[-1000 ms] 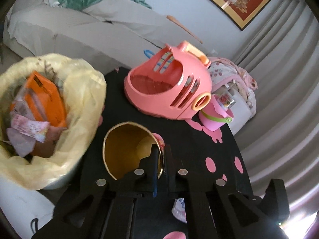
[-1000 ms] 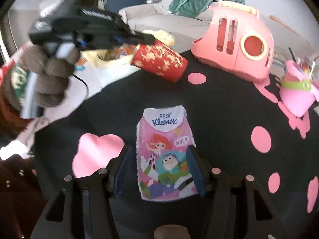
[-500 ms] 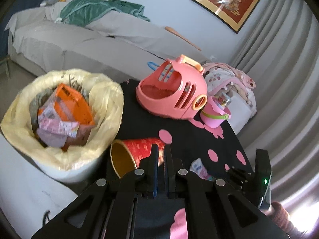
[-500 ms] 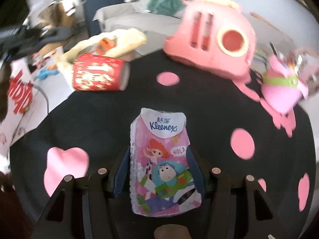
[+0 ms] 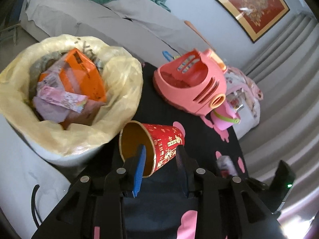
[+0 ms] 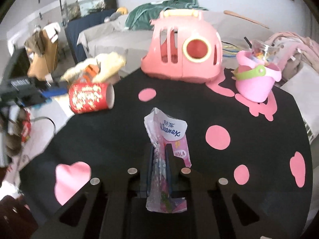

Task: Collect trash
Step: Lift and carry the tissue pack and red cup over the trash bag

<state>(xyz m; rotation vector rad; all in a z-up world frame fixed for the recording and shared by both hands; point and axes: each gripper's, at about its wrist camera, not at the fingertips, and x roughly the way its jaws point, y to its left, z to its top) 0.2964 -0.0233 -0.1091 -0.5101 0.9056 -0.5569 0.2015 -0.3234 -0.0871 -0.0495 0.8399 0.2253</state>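
- Left gripper (image 5: 160,152): jaws wide apart, one finger inside the mouth of the red paper cup (image 5: 157,145), the other outside its wall; whether they still touch it cannot be told.
- The cup lies tilted between the jaws, mouth toward the camera, just beside the lined trash bin (image 5: 119,91) to their left.
- Right gripper (image 6: 159,149): jaws narrow, pinching the crumpled Kleenex tissue pack (image 6: 168,131), which sticks up ahead of them over the black surface (image 6: 119,135).

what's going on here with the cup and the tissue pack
A person is clearing trash off a black table. The right gripper is shut on the tissue pack. The left gripper is open, one finger inside the red cup, which lies on its side beside the lined bin.
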